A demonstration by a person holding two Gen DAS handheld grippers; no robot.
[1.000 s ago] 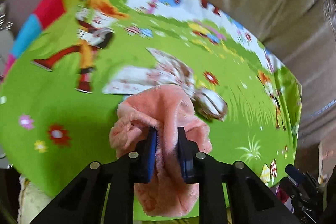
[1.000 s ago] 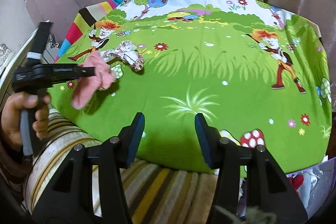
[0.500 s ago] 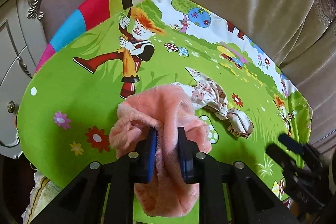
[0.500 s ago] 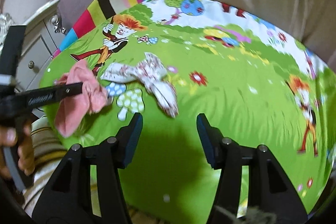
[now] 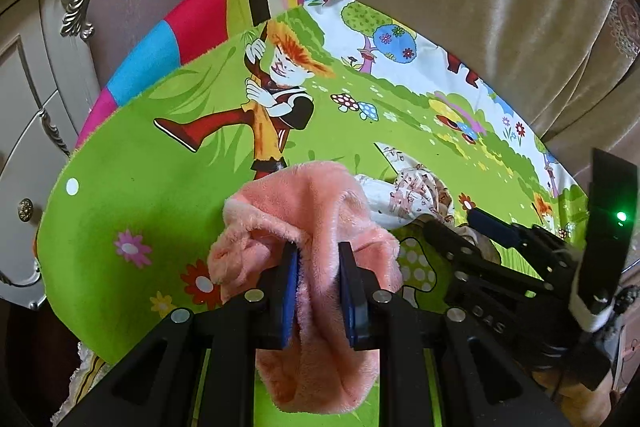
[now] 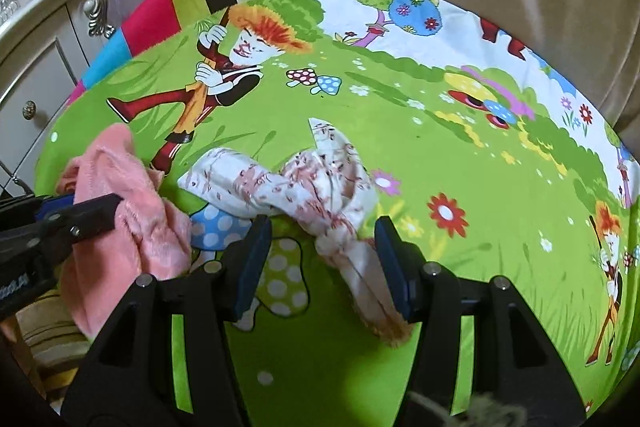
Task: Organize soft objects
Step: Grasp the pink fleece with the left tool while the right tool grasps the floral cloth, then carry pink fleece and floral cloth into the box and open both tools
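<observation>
Beige curtains hang behind your bright green cartoon blanket (image 6: 460, 155), with a white cabinet (image 5: 36, 75) off to its left. Your left gripper (image 5: 318, 285) is clamped on the pink plush cloth (image 5: 308, 211), held above the blanket. Your right gripper (image 6: 320, 259) stands wide open, its fingers either side of the knotted floral cloth (image 6: 316, 187) lying on the blanket

Fleece cloth (image 6: 132, 211) lies left of knotted cloth (image 6: 320, 187).
</observation>
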